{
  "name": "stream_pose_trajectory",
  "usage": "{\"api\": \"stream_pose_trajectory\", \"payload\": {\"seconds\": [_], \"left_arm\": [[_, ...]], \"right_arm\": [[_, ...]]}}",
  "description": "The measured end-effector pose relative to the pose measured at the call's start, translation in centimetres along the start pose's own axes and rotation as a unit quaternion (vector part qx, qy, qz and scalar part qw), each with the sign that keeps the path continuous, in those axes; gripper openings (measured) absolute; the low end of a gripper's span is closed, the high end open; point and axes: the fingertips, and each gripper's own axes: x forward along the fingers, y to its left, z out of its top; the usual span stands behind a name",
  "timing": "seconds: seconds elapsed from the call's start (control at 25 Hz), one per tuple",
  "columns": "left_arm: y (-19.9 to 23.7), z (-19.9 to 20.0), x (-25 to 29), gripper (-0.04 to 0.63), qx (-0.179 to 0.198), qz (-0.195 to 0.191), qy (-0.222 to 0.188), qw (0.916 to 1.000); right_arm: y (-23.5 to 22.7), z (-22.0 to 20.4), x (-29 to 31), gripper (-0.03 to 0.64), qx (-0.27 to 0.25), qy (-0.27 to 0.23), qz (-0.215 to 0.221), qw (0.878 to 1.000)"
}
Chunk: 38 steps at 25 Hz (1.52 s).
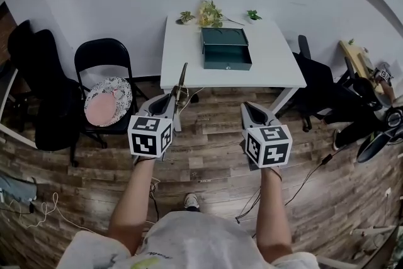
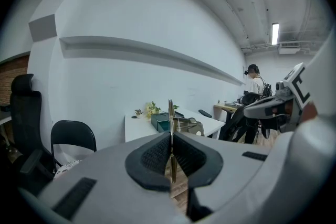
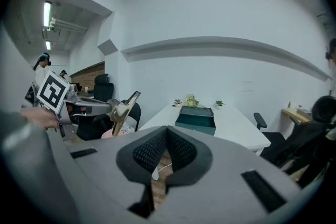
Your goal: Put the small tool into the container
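So far only the pick-up looks done. The left gripper (image 1: 172, 97) is clamped on the small thin brass-coloured metal tool (image 1: 182, 80), which stands upright between its jaws, well short of the white rectangular table (image 1: 274, 57). The dark green metal box container (image 1: 225, 50) sits in the middle of that table, near its far edge; I cannot tell whether its lid is open. The right gripper (image 1: 249, 108), also short of the table, has its jaws together on nothing. What remains, I judge: the walk to the table and the drop into the box.
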Motion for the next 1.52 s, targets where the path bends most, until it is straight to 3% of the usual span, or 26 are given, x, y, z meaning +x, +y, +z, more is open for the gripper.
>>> {"api": "stream_pose_trajectory", "payload": {"seconds": [0.8,1.52], "left_arm": [[2.0,0.9,4.2,0.011,0.004,-0.028,-0.002,0.9996],[2.8,2.1,10.6,0.011,0.014,-0.017,0.007,0.9997]], "right_arm": [[-1.2,1.7,3.3,0.005,-0.004,-0.001,-0.029,1.000],[-5.9,2.5,8.5,0.005,0.003,-0.008,-0.019,1.000]]}}
